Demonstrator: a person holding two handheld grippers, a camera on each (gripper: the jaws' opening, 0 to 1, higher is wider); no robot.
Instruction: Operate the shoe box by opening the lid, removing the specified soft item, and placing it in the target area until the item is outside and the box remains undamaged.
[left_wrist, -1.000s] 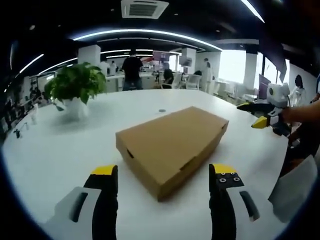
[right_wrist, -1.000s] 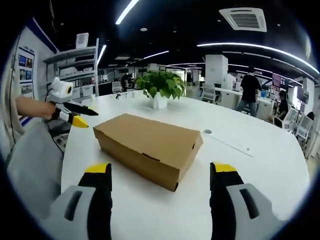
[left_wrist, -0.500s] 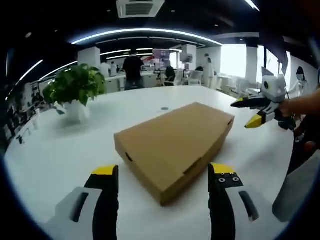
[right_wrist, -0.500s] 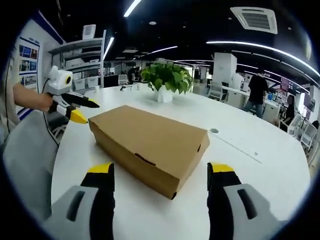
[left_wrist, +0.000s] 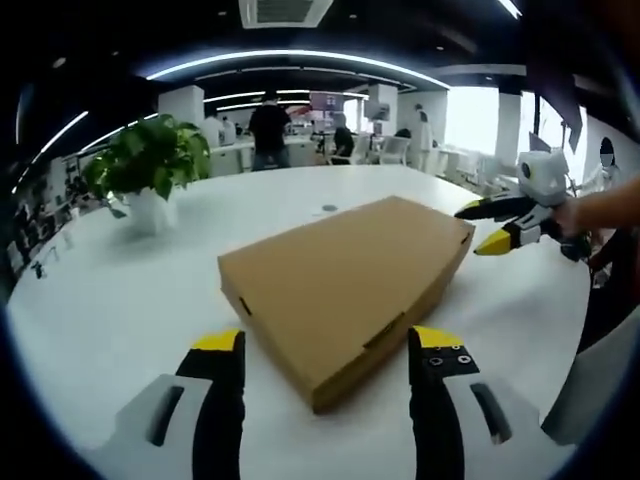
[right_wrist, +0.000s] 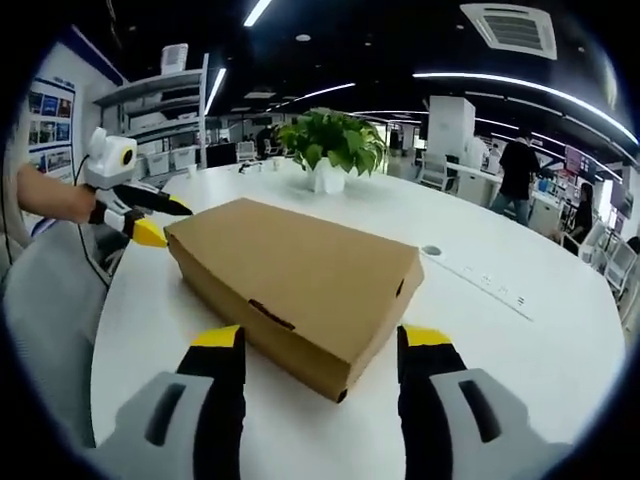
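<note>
We hold the left gripper (left_wrist: 325, 345) and right gripper (right_wrist: 318, 342) spread wide at opposite ends of the closed shoe box (left_wrist: 345, 280) on the worktop (left_wrist: 120, 290), apparently to steady it and lift its lid.

One closed cardboard shoe box (left_wrist: 345, 285), one potted plant (left_wrist: 148, 170) at ten o'clock, one white table (left_wrist: 120, 290), two grippers, left gripper (left_wrist: 325, 350), right gripper (right_wrist: 320, 345)

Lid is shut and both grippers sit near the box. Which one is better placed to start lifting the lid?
Probably the right gripper: its open jaws face the long side of the closed brown cardboard shoe box, where the lid's tuck slot shows. The left gripper, also open, faces a corner.
</note>
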